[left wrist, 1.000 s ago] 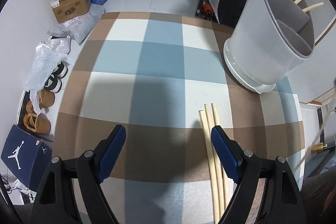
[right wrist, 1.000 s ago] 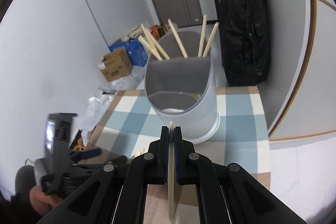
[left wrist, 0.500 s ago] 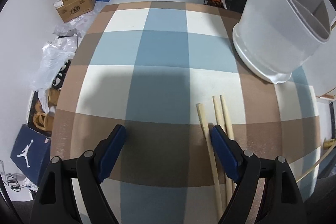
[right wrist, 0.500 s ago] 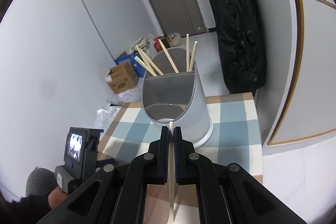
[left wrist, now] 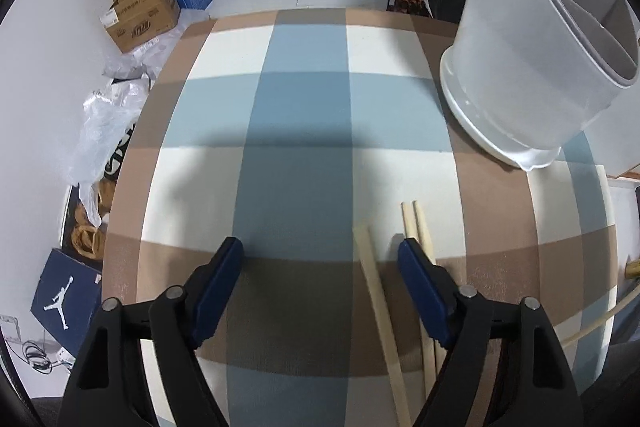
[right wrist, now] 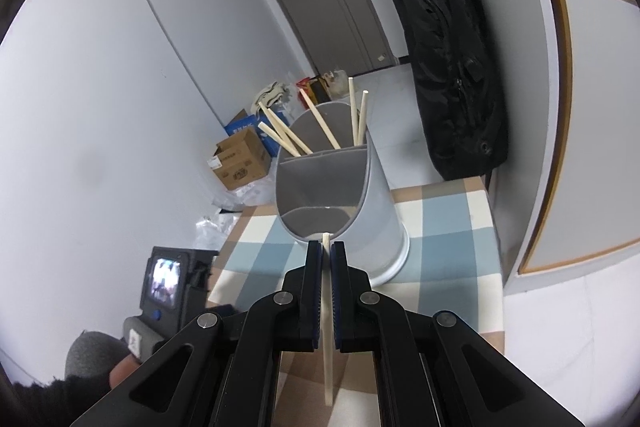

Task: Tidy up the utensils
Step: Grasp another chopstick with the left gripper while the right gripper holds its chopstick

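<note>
Between my left claw [left wrist: 320,259] pads, closing: one chopstick [left wrist: 378,307], long axis along claw. Right claw [right wrist: 326,267] clamps chopstick [right wrist: 327,347], holder [right wrist: 360,211] dead ahead.

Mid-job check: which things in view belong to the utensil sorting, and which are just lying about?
Job:
- loose chopsticks on the checked tablecloth
- chopstick clamped in right gripper
- grey divided holder
- left gripper, closing

Lying about:
- cardboard box
- shoebox
- black backpack

Blue-brown-white checked tablecloth [left wrist: 304,115]
</note>
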`<action>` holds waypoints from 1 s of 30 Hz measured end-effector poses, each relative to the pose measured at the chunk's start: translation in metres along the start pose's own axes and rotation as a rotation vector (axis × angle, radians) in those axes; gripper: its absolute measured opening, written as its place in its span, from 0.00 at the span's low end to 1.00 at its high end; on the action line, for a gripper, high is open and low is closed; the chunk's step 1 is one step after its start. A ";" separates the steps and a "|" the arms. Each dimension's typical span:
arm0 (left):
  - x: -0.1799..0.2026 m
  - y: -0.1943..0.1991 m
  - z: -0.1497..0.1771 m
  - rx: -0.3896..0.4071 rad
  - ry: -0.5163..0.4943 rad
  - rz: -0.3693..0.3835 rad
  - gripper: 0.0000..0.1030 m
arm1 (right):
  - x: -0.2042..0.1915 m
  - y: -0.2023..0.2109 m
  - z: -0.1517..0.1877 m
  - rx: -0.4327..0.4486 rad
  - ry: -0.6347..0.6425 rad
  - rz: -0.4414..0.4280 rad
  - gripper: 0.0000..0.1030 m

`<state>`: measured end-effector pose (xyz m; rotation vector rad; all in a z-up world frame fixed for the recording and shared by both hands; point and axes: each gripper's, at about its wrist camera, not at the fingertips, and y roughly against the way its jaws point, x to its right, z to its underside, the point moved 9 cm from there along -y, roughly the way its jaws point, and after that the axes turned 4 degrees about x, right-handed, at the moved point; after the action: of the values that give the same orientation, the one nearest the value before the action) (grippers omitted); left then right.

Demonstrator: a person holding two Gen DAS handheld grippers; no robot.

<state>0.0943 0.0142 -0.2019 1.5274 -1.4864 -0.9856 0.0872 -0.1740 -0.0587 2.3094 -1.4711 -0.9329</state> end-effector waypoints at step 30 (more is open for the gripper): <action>-0.002 0.064 -0.028 0.220 0.095 0.159 0.02 | -0.002 0.009 -0.010 0.045 0.005 0.010 0.04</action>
<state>0.0943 0.0150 -0.1322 1.5567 -1.6629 -0.6661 0.0868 -0.1772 -0.0452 2.3327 -1.5152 -0.8994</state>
